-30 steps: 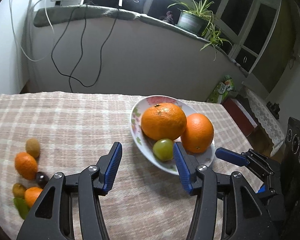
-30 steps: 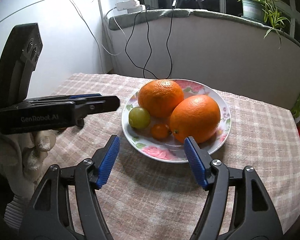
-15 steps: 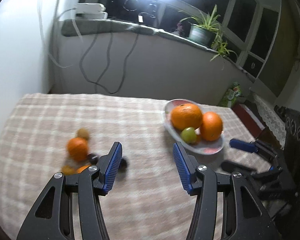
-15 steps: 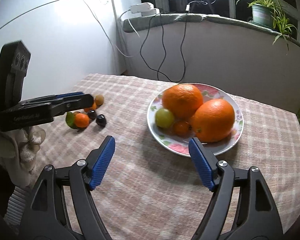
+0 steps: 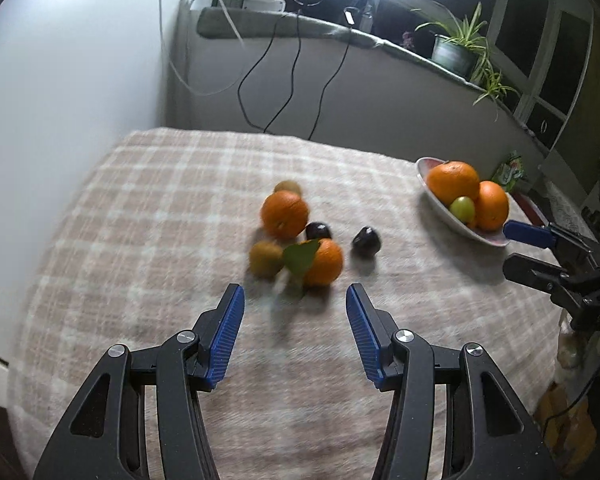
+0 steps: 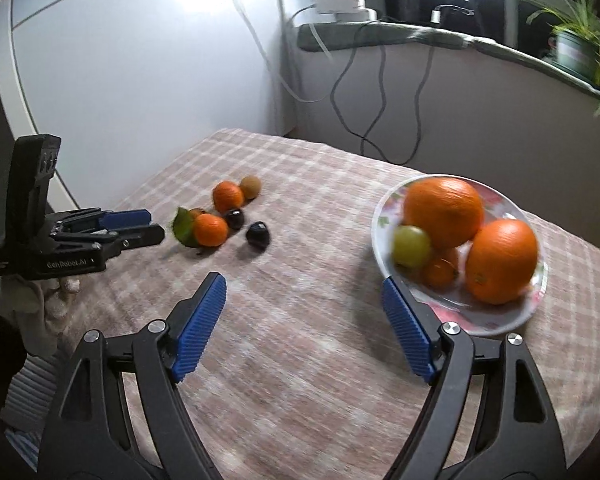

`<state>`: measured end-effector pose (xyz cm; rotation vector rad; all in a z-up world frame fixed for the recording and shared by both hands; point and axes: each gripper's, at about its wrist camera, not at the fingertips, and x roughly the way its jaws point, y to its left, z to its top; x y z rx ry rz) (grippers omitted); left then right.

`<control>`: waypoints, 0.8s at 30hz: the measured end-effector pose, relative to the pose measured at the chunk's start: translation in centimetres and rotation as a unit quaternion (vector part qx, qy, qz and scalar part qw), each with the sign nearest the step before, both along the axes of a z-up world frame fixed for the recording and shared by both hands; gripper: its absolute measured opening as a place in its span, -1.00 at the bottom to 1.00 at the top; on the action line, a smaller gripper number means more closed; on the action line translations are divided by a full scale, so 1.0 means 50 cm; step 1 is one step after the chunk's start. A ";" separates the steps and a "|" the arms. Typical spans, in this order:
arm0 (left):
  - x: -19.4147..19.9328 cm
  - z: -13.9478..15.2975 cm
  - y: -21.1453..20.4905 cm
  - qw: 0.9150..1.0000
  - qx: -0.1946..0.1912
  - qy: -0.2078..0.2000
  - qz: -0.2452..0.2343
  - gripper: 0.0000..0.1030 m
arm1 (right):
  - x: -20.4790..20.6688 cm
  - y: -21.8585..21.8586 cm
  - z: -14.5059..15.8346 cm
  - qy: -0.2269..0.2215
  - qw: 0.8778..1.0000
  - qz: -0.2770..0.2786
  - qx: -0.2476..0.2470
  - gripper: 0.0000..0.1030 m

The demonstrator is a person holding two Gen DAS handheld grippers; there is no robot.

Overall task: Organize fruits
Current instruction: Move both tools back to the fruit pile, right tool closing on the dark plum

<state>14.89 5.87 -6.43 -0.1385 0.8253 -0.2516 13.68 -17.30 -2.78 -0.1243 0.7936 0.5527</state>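
My left gripper (image 5: 295, 305) has its jaws wide and empty, just in front of a leafed tangerine (image 5: 323, 262) in the loose fruit near the middle of the desk (image 5: 140, 216). My right gripper (image 6: 304, 292) is also wide and empty, beside the plate (image 6: 496, 320) of oranges (image 6: 444, 212) near the desk's right edge.
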 end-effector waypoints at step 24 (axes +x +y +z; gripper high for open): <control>0.060 -0.012 0.057 0.999 -0.035 0.000 0.019 -0.27 | 0.114 0.111 -0.067 0.053 0.998 0.021 -0.006 0.17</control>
